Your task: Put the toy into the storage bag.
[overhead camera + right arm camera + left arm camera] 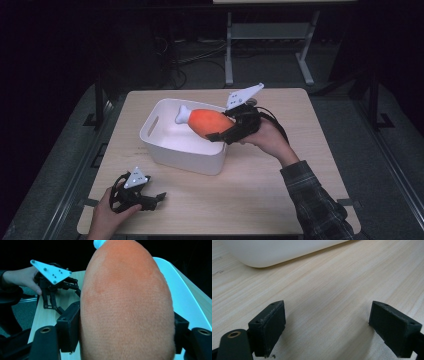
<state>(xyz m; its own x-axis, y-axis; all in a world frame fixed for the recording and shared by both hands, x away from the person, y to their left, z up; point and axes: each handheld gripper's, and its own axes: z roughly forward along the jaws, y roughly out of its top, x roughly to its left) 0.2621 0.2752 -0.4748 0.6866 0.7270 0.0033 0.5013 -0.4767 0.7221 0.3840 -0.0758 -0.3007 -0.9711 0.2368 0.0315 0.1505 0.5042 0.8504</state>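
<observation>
Plush drumstick (127, 305) hiding tub (185, 297), tongs (125, 332) clamped

The right gripper (218, 134) clasped an orange plush drumstick (207, 121) (white bone end pointing away from the hand) above the white bin (182, 159), which stood mid-table (250, 200). Well apart, at the near left corner, the left gripper (159, 197) rested on the wood, its jaws apart.

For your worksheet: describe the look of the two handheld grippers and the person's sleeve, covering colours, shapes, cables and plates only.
Both grippers are black linkage frames with blocky, flat-padded jaws. The left gripper and the right gripper each carry a pale grey three-cornered plate dotted with small screws. A black cable loops from the right one. The right forearm wears a dark plaid sleeve.
</observation>
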